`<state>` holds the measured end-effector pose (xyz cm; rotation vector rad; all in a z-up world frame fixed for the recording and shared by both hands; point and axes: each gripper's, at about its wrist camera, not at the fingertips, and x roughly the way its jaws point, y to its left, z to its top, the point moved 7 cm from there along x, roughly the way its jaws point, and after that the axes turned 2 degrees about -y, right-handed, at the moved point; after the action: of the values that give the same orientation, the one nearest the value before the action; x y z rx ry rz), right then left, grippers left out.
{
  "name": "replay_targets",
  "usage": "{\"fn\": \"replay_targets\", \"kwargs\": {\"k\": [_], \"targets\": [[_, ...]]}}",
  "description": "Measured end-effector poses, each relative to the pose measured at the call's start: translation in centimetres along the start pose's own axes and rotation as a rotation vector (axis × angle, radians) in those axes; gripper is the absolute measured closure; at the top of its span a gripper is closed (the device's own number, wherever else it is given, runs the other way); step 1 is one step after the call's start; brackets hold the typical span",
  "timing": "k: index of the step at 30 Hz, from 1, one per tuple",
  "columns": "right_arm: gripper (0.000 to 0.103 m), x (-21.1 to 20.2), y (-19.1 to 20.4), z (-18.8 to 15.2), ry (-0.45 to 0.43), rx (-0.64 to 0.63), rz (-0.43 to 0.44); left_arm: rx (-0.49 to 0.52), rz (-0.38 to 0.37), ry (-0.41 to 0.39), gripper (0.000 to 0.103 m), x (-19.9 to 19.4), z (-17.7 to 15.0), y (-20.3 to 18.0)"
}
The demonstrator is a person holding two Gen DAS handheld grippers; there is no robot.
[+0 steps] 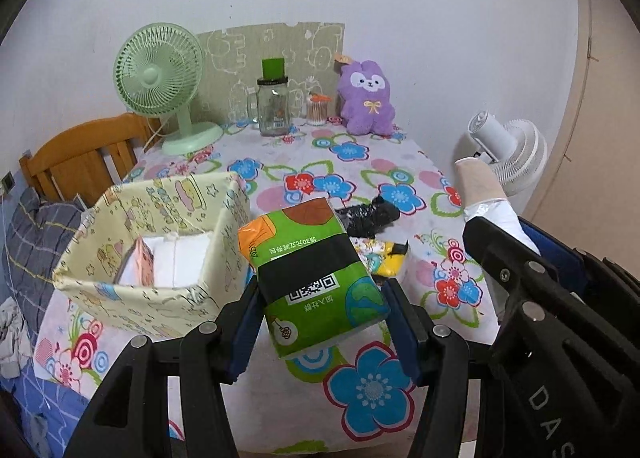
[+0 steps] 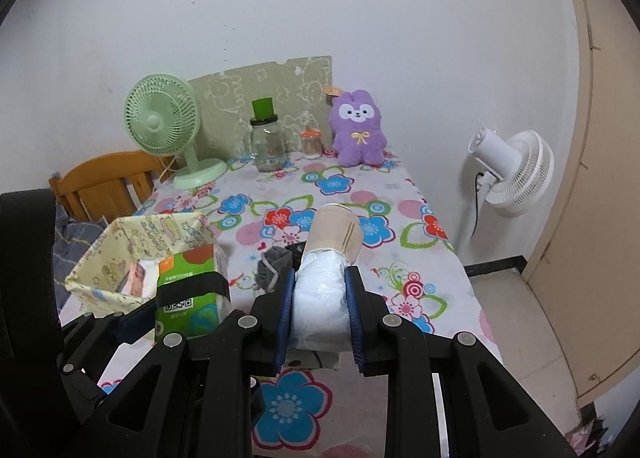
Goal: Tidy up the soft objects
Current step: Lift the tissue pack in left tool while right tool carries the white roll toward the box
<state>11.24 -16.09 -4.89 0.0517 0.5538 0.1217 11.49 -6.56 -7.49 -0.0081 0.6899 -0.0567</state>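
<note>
Both grippers loaded over floral table (image 1: 280, 161).

L gripper (image 1: 320, 322) clamped on green tissue pack (image 1: 316, 278), held above tablecloth just right of yellow fabric box (image 1: 132, 298). R gripper (image 2: 320, 318) clamped on white-wrapped roll w/ beige end (image 2: 326, 258). Black bag (image 1: 368, 217), grey sock (image 2: 272, 266) lying on cloth beyond.

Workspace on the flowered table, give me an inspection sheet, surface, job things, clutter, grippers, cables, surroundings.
Surface: flowered tablecloth covers the table.
Job's things: green tissue pack; white wrapped roll; fabric storage box holding white packs; purple plush bunny at the back wall.
Clutter: black crumpled item, yellow packet, grey item, glass jar, green desk fan.
Grippers: left gripper clamps the tissue pack; right gripper clamps the roll.
Cables: black cord on white standing fan.
Surroundings: wooden chair, bedding at left.
</note>
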Motion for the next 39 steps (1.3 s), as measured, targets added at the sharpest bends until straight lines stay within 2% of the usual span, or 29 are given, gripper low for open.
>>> {"fn": "replay_targets", "kwargs": {"k": [16, 26, 39], "targets": [[0.075, -0.6, 3.6, 3.3, -0.036, -0.009, 0.043, 0.004, 0.047, -0.057, 0.043, -1.8, 3.2, 3.4], [0.075, 0.5, 6.6, 4.4, -0.033, -0.019, 0.072, 0.0, 0.059, -0.054, 0.043, -1.7, 4.0, 6.3], [0.075, 3.7, 11.5, 4.2, 0.015, -0.057, 0.139, -0.008, 0.121, -0.036, 0.043, 0.2, 4.2, 11.4]]}}
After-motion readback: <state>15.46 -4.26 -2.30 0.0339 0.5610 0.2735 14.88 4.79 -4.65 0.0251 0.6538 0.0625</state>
